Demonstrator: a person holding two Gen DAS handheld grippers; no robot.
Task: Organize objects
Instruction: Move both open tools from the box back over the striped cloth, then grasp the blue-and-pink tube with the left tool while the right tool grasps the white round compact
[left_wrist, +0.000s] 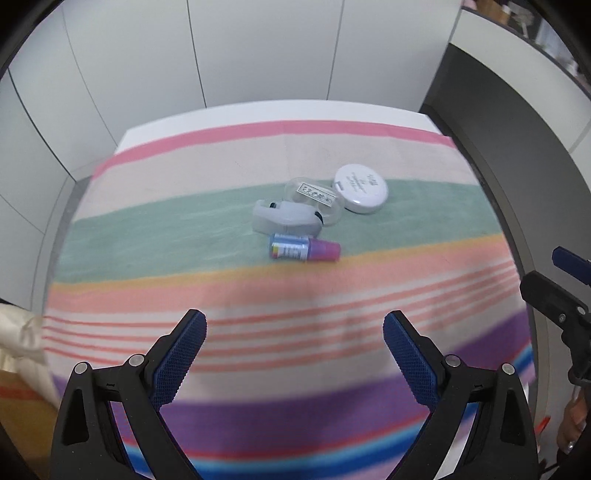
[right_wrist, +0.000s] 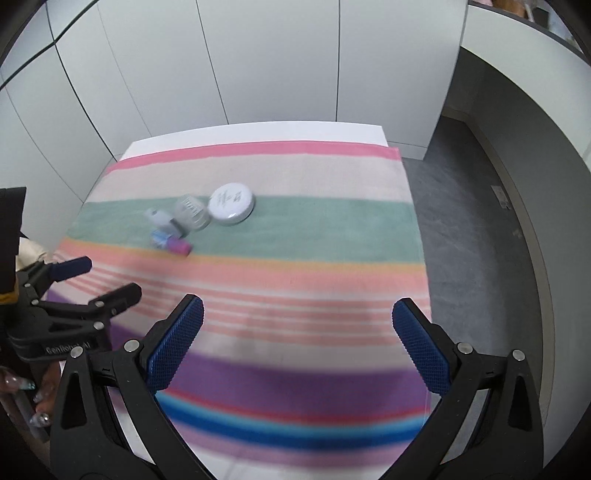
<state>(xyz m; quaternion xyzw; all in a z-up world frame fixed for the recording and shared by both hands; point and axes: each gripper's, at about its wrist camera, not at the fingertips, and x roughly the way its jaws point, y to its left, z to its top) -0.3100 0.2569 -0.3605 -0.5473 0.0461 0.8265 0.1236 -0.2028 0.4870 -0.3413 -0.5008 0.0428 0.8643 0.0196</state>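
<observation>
Left wrist view: the left gripper (left_wrist: 294, 332) hangs above the near part of a striped towel (left_wrist: 258, 295), its blue-padded jaws spread wide with nothing between them. Open cloth lies between the jaws and a small cluster on the green stripe. There a white round tin (left_wrist: 361, 188) sits at the right, touching a clear oval case (left_wrist: 317, 199). A white tape dispenser (left_wrist: 286, 218) lies against the case's near left side, and a blue tube with a purple cap (left_wrist: 304, 250) lies on its side just in front of it. Beyond the towel's pink far edge a strip of white table (left_wrist: 277, 116) shows, then white wall panels (left_wrist: 258, 48). The right gripper (left_wrist: 554, 280) enters at the right edge, past the towel's side.

Right wrist view: the right gripper (right_wrist: 297, 317) is also wide apart and empty, above the pink and purple stripes. The cluster, blurred here, sits left of centre: tin (right_wrist: 231, 204), case (right_wrist: 192, 214), dispenser (right_wrist: 159, 218), tube (right_wrist: 170, 243). The towel's right edge drops to grey floor (right_wrist: 472, 240). The left gripper (right_wrist: 107, 275) sits at the left, jaws apart, with a hand (right_wrist: 37, 391) below it.
</observation>
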